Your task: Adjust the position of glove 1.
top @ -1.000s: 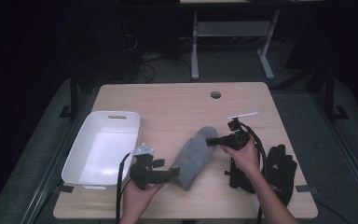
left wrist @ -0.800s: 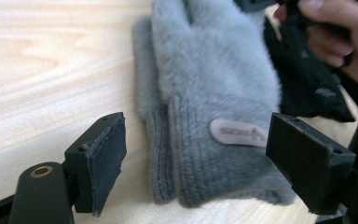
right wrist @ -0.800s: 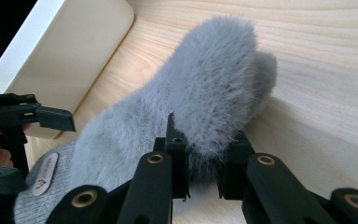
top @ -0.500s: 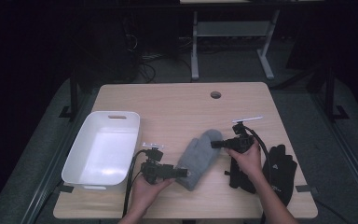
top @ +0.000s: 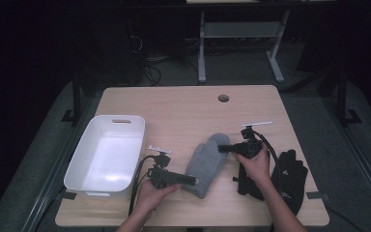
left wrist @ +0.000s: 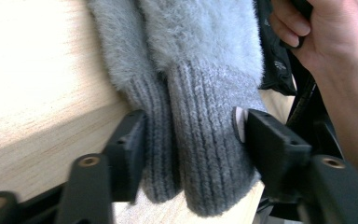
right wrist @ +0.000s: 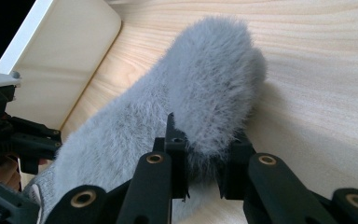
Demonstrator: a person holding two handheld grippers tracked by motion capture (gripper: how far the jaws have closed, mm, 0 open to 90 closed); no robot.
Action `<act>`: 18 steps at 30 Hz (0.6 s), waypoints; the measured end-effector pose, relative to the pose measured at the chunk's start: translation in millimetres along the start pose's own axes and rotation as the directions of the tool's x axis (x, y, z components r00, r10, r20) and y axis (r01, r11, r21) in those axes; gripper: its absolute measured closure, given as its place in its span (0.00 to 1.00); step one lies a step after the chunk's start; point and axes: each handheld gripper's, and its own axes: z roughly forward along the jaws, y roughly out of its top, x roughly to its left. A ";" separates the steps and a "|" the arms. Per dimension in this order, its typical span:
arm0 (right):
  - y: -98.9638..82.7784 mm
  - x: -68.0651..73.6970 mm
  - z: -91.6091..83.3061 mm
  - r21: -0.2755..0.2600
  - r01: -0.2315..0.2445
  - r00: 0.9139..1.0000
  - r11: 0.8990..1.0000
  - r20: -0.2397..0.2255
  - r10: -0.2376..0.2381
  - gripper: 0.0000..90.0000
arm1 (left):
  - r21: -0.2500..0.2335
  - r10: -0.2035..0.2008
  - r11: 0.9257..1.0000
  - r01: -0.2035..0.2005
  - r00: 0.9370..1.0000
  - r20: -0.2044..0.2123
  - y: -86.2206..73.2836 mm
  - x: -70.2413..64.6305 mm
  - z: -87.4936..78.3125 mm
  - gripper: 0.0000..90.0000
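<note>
On the pale wooden table (top: 183, 111), the left gripper (top: 192, 180), its jaws just closing around the fluffy grey knitted mittens' (top: 205, 162) ribbed cuffs, could catch one layer alone, while the right gripper (top: 223, 148) pinches the fuzzy tip, so the pair may split.

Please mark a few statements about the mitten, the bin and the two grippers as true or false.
1. The left gripper has the ribbed cuff of the grey mitten between its fingers. True; its fingers have just been closing around the cuff.
2. The right gripper is shut on the black gloves. False: it pinches the fluffy tip of the mitten; the black gloves lie on the table by the right hand.
3. The mitten lies inside the white bin. False: it lies on the table, right of the bin.
4. The bin holds nothing that can be seen. True.
5. Both grippers hold the same mitten, one at each end. True.
</note>
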 end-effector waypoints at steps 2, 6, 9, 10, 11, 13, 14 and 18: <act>0.6 0.3 0.2 -0.006 -0.009 1.000 1.000 -0.006 0.009 0.85 | -0.010 -0.005 1.000 0.005 1.000 0.010 -0.5 0.8 -0.3 0.52; 1.8 2.5 -0.3 -0.014 -0.013 1.000 1.000 -0.007 0.013 0.85 | -0.022 -0.012 1.000 0.012 1.000 0.026 -1.3 1.0 -0.6 0.56; 2.7 5.0 -0.6 -0.013 -0.006 1.000 1.000 -0.001 0.006 0.85 | -0.007 -0.021 1.000 0.021 0.999 0.039 -0.9 2.4 0.2 0.55; 2.6 5.4 -0.4 -0.011 -0.001 1.000 1.000 0.003 0.001 0.85 | 0.003 -0.035 0.999 0.035 0.998 0.052 0.0 4.1 0.8 0.51; 2.5 5.8 -0.2 -0.006 0.001 1.000 1.000 0.007 -0.001 0.85 | 0.010 -0.051 0.999 0.051 0.997 0.065 0.5 5.2 1.2 0.46; 1.6 4.9 -0.2 -0.004 -0.002 1.000 1.000 0.005 0.002 0.85 | 0.030 -0.088 0.996 0.085 0.992 0.096 0.8 8.2 1.9 0.32; 1.0 4.6 -0.4 -0.003 -0.002 1.000 1.000 0.004 0.003 0.85 | 0.036 -0.086 0.996 0.083 0.992 0.096 0.5 8.4 2.3 0.28; -0.3 3.4 -0.7 0.000 0.000 1.000 1.000 0.005 0.000 0.85 | 0.069 -0.096 0.994 0.089 0.989 0.109 -0.9 8.1 7.6 0.22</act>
